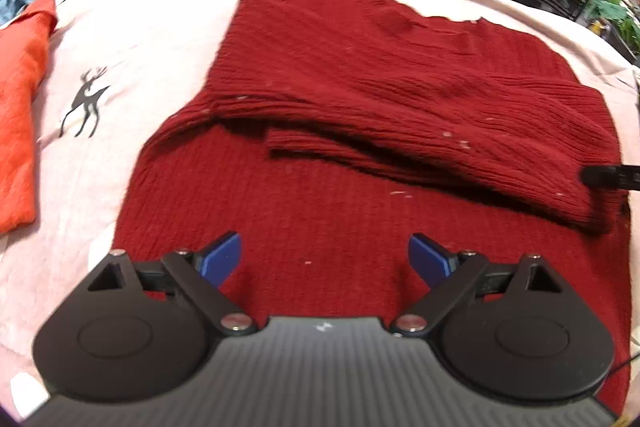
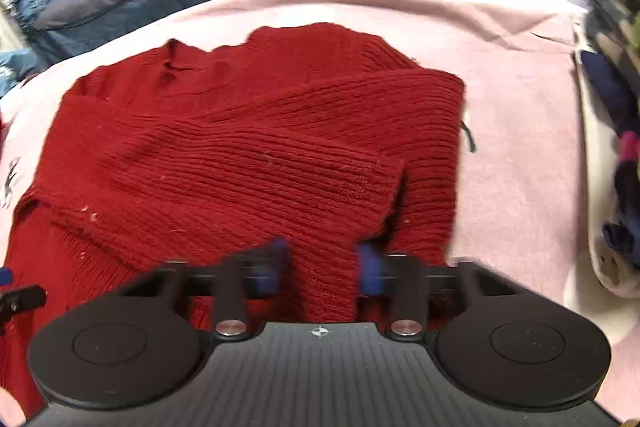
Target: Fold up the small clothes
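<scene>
A dark red ribbed knit sweater (image 1: pixel 360 115) lies spread on the pale pink cloth with a small black deer print (image 1: pixel 132 67), both sleeves already laid across its body. The left gripper (image 1: pixel 324 259) hangs over the near part of the sweater, its blue-padded jaws spread wide with nothing but flat knit between them. The right gripper (image 2: pixel 322 267) sits low at the folded sleeve (image 2: pixel 248 163); a ridge of red knit runs up between its blue pads, which stand partly apart, but the blur leaves me unable to say whether they are pinching it or merely straddling it.

To my eye this is a thick, soft, floppy garment: light enough to lift, grippy rather than slippery, and likely to sag and stretch if taken by one point. I would take it at the near edge, one jaw pair towards each corner, biting through both layers, then carry that edge away towards the neckline just beyond the sleeves. An orange knit garment (image 1: pixel 20 107) lies well left of the left jaws.
</scene>
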Motion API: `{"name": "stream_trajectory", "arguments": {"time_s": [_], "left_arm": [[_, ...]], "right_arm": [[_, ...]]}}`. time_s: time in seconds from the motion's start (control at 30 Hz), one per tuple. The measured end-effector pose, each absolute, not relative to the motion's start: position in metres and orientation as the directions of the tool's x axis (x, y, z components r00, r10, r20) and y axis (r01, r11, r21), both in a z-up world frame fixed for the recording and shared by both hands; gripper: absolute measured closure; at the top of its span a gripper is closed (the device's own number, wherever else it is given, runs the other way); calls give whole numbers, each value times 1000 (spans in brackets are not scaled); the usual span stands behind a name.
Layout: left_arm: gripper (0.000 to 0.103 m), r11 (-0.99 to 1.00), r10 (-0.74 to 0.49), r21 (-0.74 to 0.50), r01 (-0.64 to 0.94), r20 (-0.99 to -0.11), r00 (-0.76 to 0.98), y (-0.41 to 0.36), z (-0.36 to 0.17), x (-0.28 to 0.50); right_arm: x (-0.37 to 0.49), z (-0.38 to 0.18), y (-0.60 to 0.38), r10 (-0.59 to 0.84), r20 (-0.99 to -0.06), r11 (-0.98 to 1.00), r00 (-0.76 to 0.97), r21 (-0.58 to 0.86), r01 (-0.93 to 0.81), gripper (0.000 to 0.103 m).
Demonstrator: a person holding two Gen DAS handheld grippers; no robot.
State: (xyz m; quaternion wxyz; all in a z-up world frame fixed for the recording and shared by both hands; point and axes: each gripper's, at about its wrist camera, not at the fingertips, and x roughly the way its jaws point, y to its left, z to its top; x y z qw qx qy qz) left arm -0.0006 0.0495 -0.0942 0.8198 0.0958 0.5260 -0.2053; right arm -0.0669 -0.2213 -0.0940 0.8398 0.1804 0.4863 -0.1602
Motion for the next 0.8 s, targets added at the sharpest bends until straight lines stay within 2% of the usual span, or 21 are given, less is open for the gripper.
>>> {"name": "stream_trajectory", "arguments": {"time_s": [0.03, 0.13, 0.3, 0.4, 0.47, 0.5, 0.53, 0.6, 0.67, 0.73, 0.8], "left_arm": [[11, 901, -228, -56, 430, -905, 360, 51, -95, 1], [11, 906, -212, -46, 421, -910, 356, 54, -98, 6], [10, 905, -203, -39, 423, -915, 348, 53, -101, 5], [9, 898, -201, -36, 439, -920, 336, 50, -104, 2], [9, 891, -201, -32, 454, -922, 331, 48, -105, -1], [8, 887, -202, -28, 461, -922, 332, 47, -105, -2], [7, 884, -197, -20, 467, -922, 334, 47, -105, -3], [7, 879, -185, -2, 477, -923, 338, 47, -106, -6], [7, 876, -175, 17, 482, -920, 350, 50, -105, -7], [3, 879, -165, 39, 475, -910, 379, 58, -104, -10], [1, 885, -156, 43, 463, -911, 382, 67, -105, -9]], "right_arm": [[-67, -93, -222, -74, -870, 888, 488, 165, 429, 81], [-71, -82, -222, -82, -851, 901, 519, 159, 403, 84], [-70, -78, -222, -156, -848, 907, 507, 80, 413, 85], [-67, -92, -222, -150, -875, 906, 460, 64, 418, 85], [-69, -87, -220, -164, -872, 903, 462, 57, 427, 81], [-68, -83, -219, -180, -868, 902, 462, 42, 429, 68], [-69, -78, -218, -209, -862, 898, 462, 17, 439, 61], [-73, -67, -218, -253, -838, 888, 484, -3, 459, 57], [-78, -57, -218, -241, -822, 888, 515, 27, 460, 47], [-80, -51, -215, -198, -823, 901, 532, 61, 430, 22], [-85, -47, -207, -165, -821, 917, 546, 76, 391, 16]]}}
